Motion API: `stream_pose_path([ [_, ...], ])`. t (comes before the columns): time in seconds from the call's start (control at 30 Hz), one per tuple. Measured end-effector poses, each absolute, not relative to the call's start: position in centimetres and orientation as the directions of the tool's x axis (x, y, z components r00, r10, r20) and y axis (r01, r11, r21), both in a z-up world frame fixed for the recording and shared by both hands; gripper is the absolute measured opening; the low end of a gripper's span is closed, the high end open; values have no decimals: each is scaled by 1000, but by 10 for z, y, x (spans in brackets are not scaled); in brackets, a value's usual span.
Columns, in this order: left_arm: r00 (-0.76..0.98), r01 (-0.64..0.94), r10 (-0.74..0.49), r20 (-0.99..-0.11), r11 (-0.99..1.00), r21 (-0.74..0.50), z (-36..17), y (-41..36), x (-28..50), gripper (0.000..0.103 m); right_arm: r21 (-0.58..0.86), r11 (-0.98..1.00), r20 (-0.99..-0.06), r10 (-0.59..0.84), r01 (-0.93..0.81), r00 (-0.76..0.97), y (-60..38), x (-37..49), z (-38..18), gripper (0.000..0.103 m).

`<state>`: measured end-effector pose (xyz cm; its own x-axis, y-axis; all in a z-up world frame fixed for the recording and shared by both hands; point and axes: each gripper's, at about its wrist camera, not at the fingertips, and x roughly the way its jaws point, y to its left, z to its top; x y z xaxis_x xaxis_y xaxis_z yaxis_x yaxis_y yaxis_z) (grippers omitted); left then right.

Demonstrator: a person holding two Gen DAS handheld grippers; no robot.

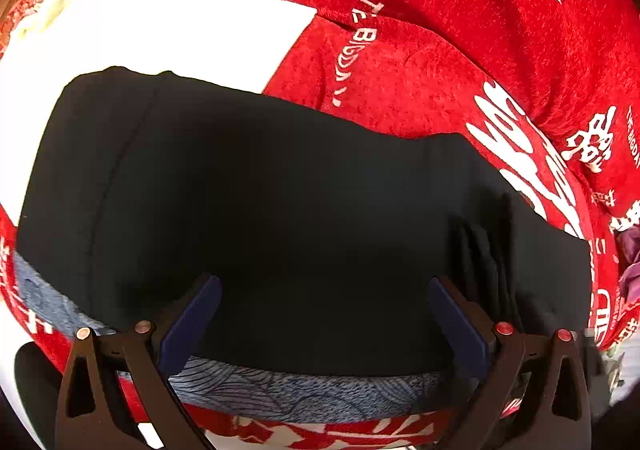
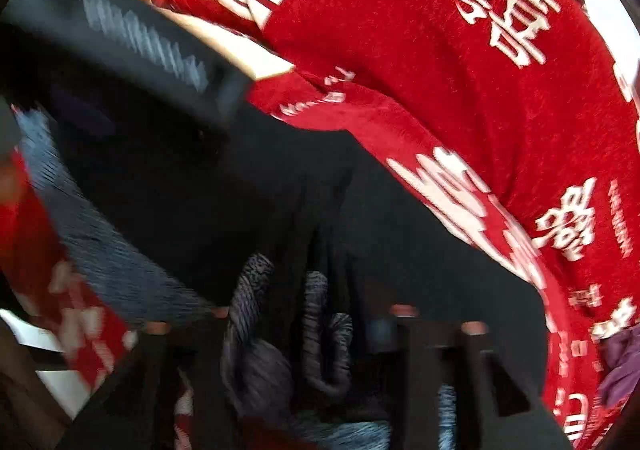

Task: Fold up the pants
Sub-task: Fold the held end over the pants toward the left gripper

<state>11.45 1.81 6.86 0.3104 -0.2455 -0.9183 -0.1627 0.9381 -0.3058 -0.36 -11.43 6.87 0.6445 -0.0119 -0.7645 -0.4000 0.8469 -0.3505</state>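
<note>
The black pants [image 1: 280,218] lie folded into a compact rectangle on the red blanket [image 1: 460,30]. The left claw [image 1: 324,314] hovers wide open above them, gripping nothing. The right claw [image 2: 312,330] is too blurred to judge. Folding looks nearly finished.

The red blanket [image 1: 420,30] is carrying large white double-happiness characters, 囍, ahead of the left gripper [image 1: 324,314] and off to its right. Smaller white Latin lettering is running beside them, but it is showing upside down and too small to read. In the right wrist view the same characters are appearing blurred.
</note>
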Motion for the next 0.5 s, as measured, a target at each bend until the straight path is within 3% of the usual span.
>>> stream_pose_path([
  [0.03, 311, -168, -258, -915, 933, -320, 68, 17, 116, 103, -316, 857, -766, 22, -406, 643, -116, -6, 77, 87],
  [0.2, 324, -141, -295, -899, 924, -354, 79, -1, 112, 103, -115, 924, -675, 197, -365, 711, -153, -37, 149, 87],
  [0.3, 331, -88, -315, -890, 928, -361, 90, -17, 103, 103, -10, 957, -625, 220, -290, 749, -200, -61, 170, 97],
  [0.37, 325, -37, -340, -882, 928, -371, 97, -34, 96, 103, 87, 967, -627, 240, -240, 741, -241, -67, 162, 99],
  [0.5, 315, 80, -381, -869, 923, -376, 111, -78, 91, 103, 335, 942, -725, 277, -29, 630, -324, -53, 97, 99],
])
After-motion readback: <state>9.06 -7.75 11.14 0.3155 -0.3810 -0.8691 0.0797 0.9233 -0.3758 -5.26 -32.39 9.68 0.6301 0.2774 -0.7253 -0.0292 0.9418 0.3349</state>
